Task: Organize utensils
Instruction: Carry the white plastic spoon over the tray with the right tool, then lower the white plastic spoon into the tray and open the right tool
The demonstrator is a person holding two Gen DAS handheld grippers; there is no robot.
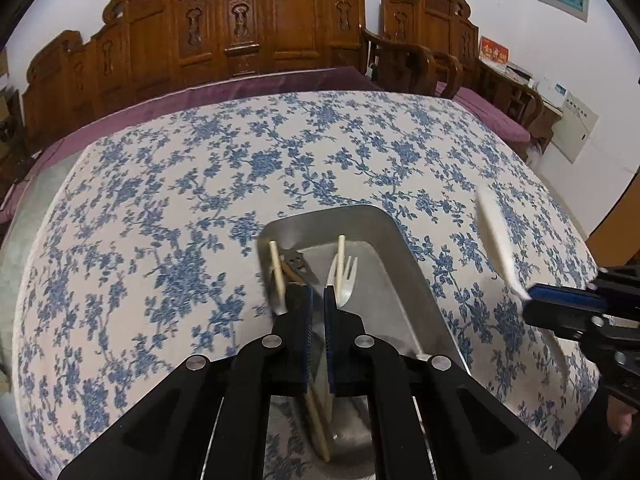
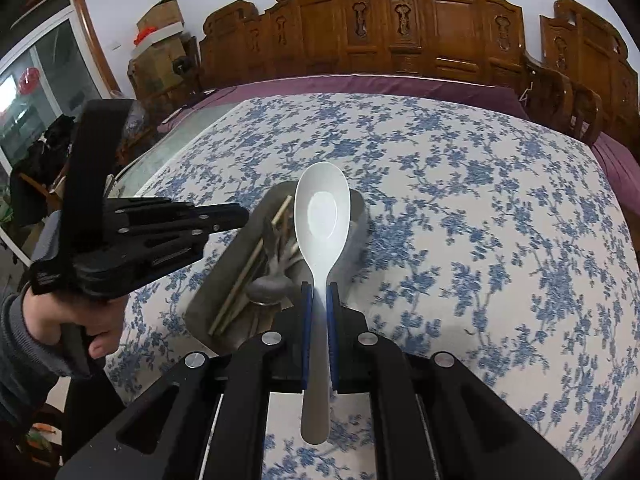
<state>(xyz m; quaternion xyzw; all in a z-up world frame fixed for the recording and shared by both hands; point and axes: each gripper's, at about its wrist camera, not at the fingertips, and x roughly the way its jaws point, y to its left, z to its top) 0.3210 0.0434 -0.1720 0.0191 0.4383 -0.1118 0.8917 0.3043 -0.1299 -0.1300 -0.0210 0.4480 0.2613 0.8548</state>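
Note:
A metal tray (image 1: 384, 240) lies on the floral tablecloth and holds chopsticks (image 1: 276, 264), a white plastic fork (image 1: 340, 276) and a metal opener (image 1: 298, 262). My left gripper (image 1: 318, 294) hovers over the tray with its jaws nearly closed and nothing between them. My right gripper (image 2: 319, 292) is shut on the handle of a white spoon (image 2: 322, 216), held above the tray (image 2: 356, 208). The spoon (image 1: 496, 236) also shows at the right of the left wrist view. A metal spoon (image 2: 268, 288) lies in the tray.
The table (image 1: 160, 200) is covered by a blue-flowered cloth. Carved wooden chairs (image 1: 248, 36) stand along the far side. The left hand and its gripper (image 2: 132, 240) are left of the tray in the right wrist view.

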